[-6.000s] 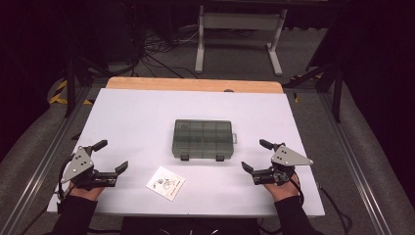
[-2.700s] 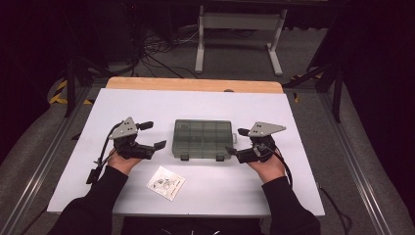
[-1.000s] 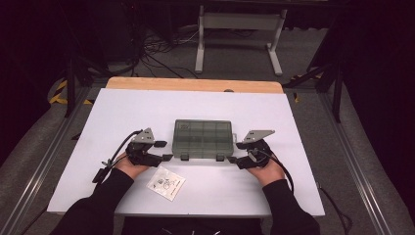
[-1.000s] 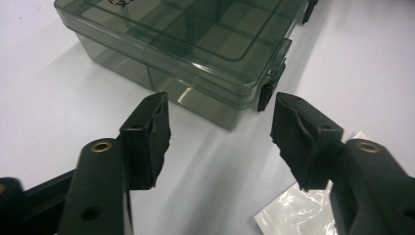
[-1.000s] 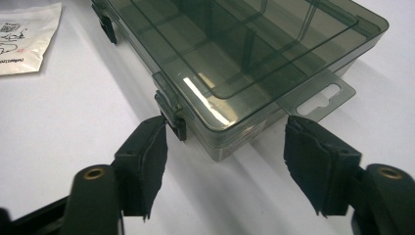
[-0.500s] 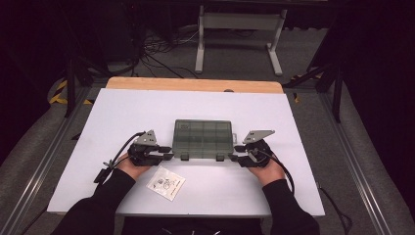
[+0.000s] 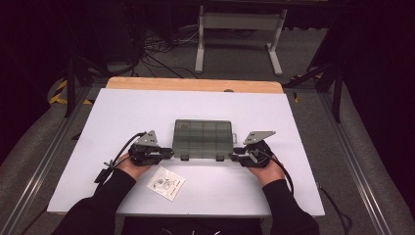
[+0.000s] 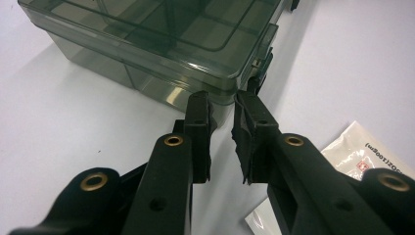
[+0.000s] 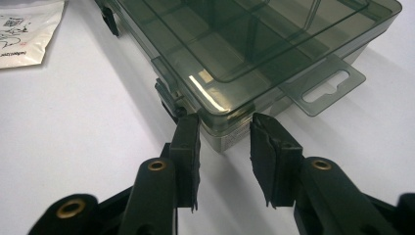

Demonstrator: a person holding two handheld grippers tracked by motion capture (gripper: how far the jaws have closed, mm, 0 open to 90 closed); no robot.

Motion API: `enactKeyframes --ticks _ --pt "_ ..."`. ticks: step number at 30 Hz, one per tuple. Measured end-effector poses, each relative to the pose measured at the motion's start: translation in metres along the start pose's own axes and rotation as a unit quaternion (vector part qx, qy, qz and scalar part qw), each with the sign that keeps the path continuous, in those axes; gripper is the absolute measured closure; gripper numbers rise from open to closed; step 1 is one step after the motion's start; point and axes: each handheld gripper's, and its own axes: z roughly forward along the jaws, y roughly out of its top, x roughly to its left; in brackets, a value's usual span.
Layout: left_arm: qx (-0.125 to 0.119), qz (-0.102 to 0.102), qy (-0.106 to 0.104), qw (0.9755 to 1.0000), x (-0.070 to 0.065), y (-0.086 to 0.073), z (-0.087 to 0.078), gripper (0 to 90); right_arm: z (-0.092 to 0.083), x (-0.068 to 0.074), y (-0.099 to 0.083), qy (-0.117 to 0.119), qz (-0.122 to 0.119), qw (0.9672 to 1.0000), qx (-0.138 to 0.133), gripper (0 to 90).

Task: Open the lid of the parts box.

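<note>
A smoky clear compartment box [image 7: 202, 138] lies closed in the middle of the white table [image 7: 274, 117]. My left gripper [image 7: 171, 152] is at its near left corner. In the left gripper view the jaws have just been closing, and my left gripper [image 8: 220, 103] now pinches that corner of the box [image 8: 161, 34] between its tips. My right gripper [image 7: 232, 156] is at the near right corner. There too the jaws have just been closing, and my right gripper [image 9: 222, 122] has the corner of the box [image 9: 254, 44] between its pads, tips against the walls.
A small white printed packet [image 7: 166, 182] lies flat on the table near the front edge, close to the left forearm; it is also in the left gripper view [image 8: 362, 152]. A hang tab [image 9: 325, 85] sticks out of the box's right end. A wooden strip [image 7: 195, 84] borders the far edge.
Both hands have stayed at the box's near corners. Both pairs of jaws have narrowed onto those corners. The box and the packet have not moved.
</note>
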Motion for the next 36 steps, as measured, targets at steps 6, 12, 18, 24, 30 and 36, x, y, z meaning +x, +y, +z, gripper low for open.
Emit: enactKeyframes --ticks 6,12,18,24,30,36 --pt "-0.002 -0.003 0.001 1.0 0.001 0.0 0.0 77.4 0.0 0.001 0.0 0.001 -0.001 1.0 -0.002 65.6" --pt "-0.001 -0.002 0.002 1.0 0.0 0.0 0.0 78.5 0.0 0.001 0.0 0.0 -0.002 1.0 -0.002 66.0" --pt "-0.013 -0.003 -0.004 0.9999 0.0 0.002 -0.005 80.9 -0.003 0.001 0.001 0.002 -0.003 1.0 -0.005 69.7" --pt "-0.033 -0.008 -0.009 0.9994 0.0 0.005 -0.008 82.4 -0.011 0.001 0.004 0.003 -0.001 0.9995 -0.032 75.1" --pt "-0.062 -0.019 -0.013 0.9978 0.001 0.007 -0.011 82.8 -0.014 -0.001 0.004 0.009 0.01 0.9982 -0.059 78.0" --pt "-0.085 -0.02 -0.011 0.9961 0.002 0.008 -0.013 82.9 -0.015 -0.002 0.006 0.008 0.014 0.9963 -0.085 80.7"
